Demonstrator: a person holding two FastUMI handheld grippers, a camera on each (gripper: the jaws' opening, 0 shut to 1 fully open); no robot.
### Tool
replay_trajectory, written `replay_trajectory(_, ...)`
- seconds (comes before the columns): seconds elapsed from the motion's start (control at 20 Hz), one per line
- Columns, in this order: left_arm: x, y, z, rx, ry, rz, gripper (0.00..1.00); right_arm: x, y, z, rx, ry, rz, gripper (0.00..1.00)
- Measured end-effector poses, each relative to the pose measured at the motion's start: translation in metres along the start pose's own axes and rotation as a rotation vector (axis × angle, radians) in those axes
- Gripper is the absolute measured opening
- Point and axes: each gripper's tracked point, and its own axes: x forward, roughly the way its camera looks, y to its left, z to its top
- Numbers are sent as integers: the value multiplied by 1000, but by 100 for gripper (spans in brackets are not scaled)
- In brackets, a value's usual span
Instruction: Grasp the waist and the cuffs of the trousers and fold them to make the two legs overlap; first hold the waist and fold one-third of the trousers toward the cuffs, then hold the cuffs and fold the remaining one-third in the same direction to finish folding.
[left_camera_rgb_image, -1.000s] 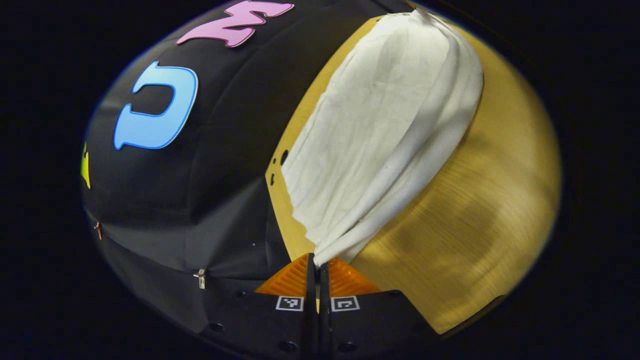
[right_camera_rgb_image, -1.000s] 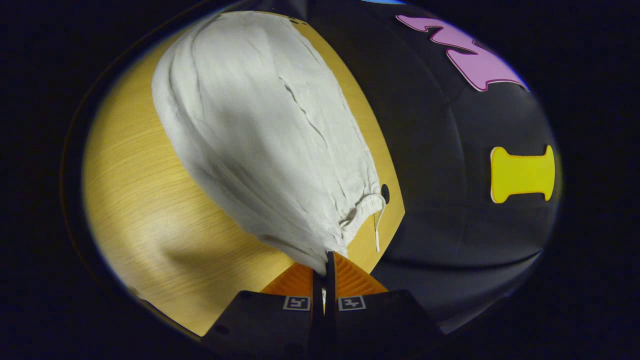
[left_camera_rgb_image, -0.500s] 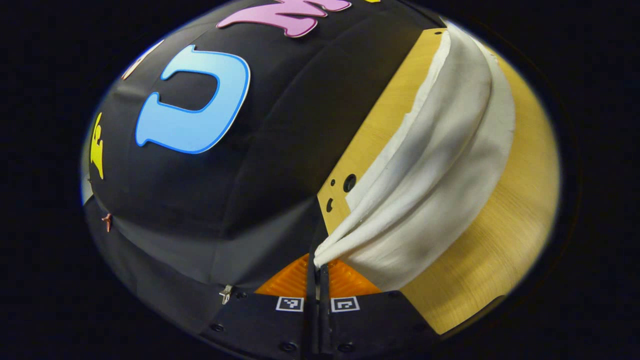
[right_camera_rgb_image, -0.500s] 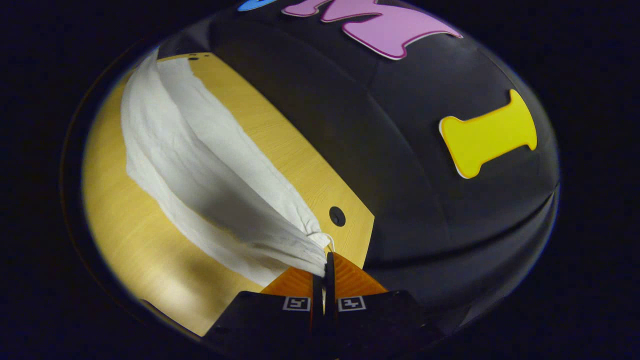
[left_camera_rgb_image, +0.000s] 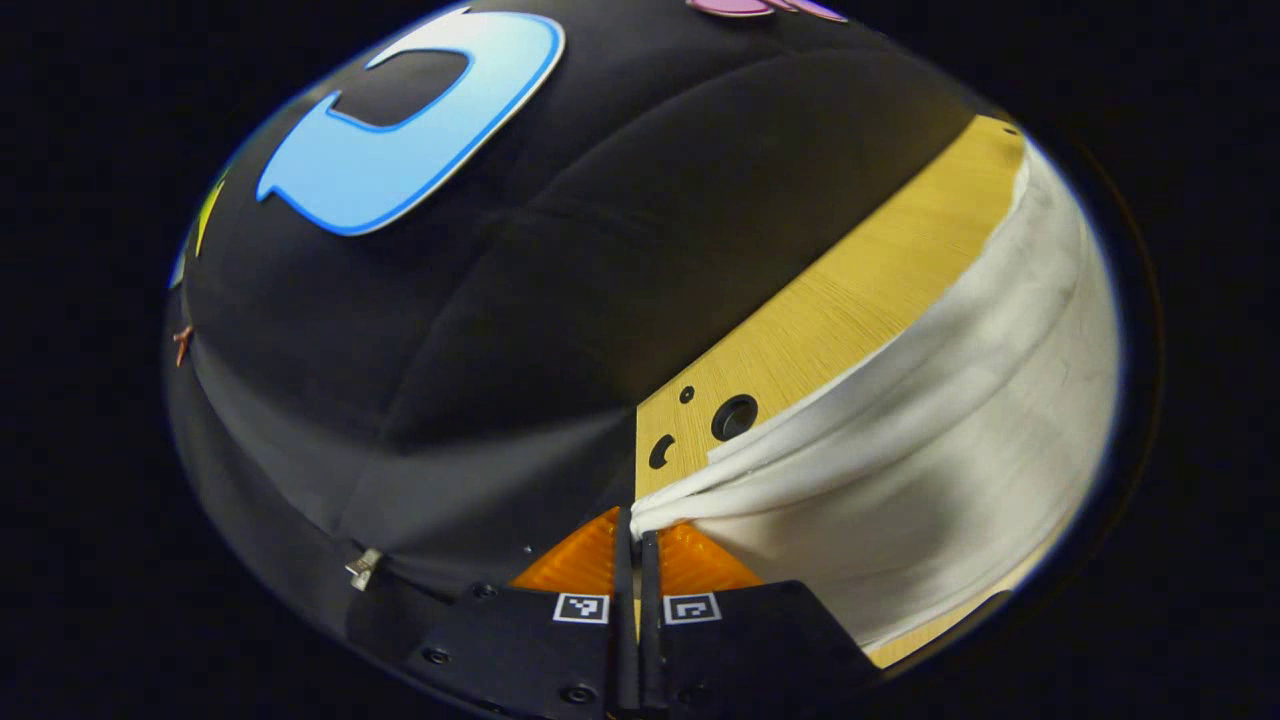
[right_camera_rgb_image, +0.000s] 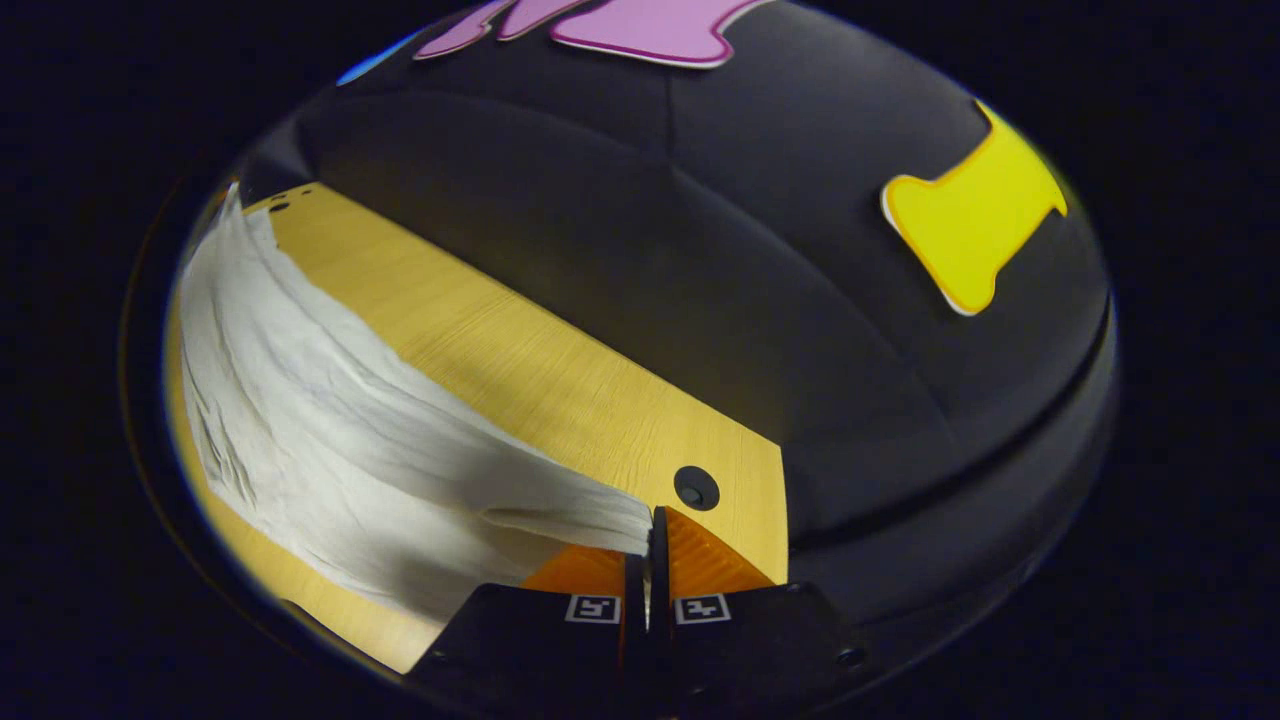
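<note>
Left tongs (left_camera_rgb_image: 632, 535): closed tight on a pinch of the white trousers (left_camera_rgb_image: 930, 440), with cloth squeezed between both fingers.
Right tongs (right_camera_rgb_image: 648, 540): also closed tight on an end of the trousers (right_camera_rgb_image: 330, 440), gripped the same way.
Trousers: stretched out in a long bunched band, lying low along the counter (left_camera_rgb_image: 850, 300), back from its far edge.
Which end is which: it cannot be told which tongs hold the waist and which the cuffs.
What could go wrong: only a small bit of cloth is held at each end, so it could slip out if it is pulled too hard.
Another worry: the cloth is bunched into ridges, so the legs may be laid down crooked or wrinkled.
Counter: pale wood with fine lines, and small dark round holes (left_camera_rgb_image: 733, 416) are seen near its far corners.
Room: black cloth walls (right_camera_rgb_image: 800, 250) are hung close behind the far edge of the counter.
</note>
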Motion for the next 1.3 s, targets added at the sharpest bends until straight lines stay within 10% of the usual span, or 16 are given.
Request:
replay_trajectory(0.25,18,-39,-15,-107,66,-74,13,-1,12,-2,362,75,58,17)
replay_trajectory(0.4,13,-48,-22,-199,75,-88,65,-3,7,5,417,51,37,35)
replay_trajectory(0.55,8,-42,-28,-278,77,-69,96,-9,0,-6,452,49,21,92)
replay_trajectory(1.3,-90,39,-29,-575,-22,70,97,-57,-46,-12,817,-41,-182,98)
